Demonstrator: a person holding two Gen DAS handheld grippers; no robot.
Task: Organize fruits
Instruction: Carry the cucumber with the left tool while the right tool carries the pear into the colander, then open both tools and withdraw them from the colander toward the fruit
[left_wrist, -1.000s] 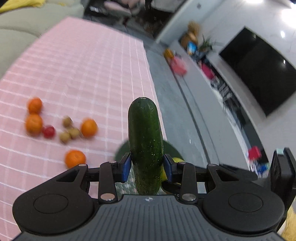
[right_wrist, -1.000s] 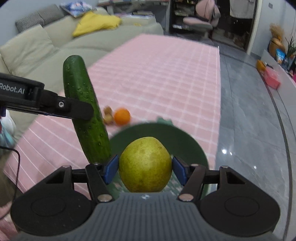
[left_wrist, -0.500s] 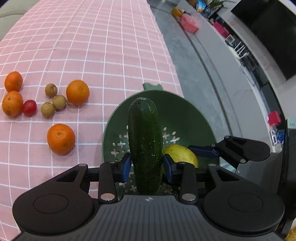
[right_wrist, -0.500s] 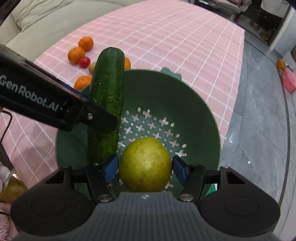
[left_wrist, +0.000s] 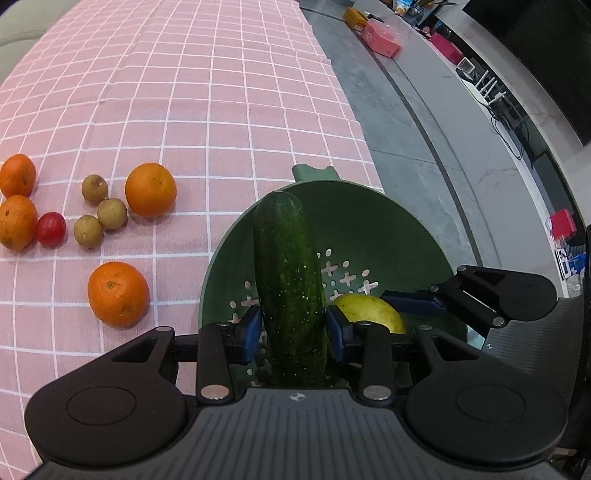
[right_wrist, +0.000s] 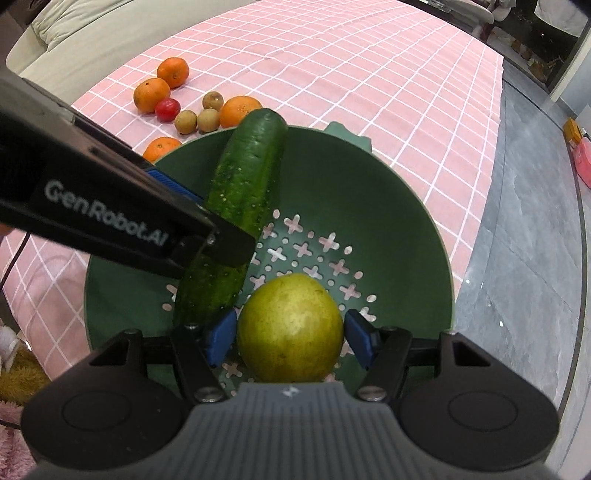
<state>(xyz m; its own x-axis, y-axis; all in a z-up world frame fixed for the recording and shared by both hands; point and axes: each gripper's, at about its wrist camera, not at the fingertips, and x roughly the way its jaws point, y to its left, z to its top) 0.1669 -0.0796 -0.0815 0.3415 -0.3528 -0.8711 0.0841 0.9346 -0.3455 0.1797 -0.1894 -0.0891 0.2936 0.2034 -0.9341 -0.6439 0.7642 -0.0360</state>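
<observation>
The left gripper (left_wrist: 293, 328) pinches the cucumber (left_wrist: 290, 280), the right gripper (right_wrist: 291, 338) the pear (right_wrist: 290, 328), over the green colander (right_wrist: 388, 199). Released, the cucumber could tip toward 12 o'clock over the rim.

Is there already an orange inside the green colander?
No, the green colander has only the cucumber and pear over it, both held in tongs; the oranges lie on the tablecloth.

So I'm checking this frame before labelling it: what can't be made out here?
- Cucumber, left wrist view: its lower end is hidden behind the gripper body.
- Pear, left wrist view: mostly hidden by the left gripper's fingers.
- Whether cucumber or pear touches the colander floor: hidden in both views.
- Lowest orange, right wrist view: partly hidden behind the colander rim.
</observation>
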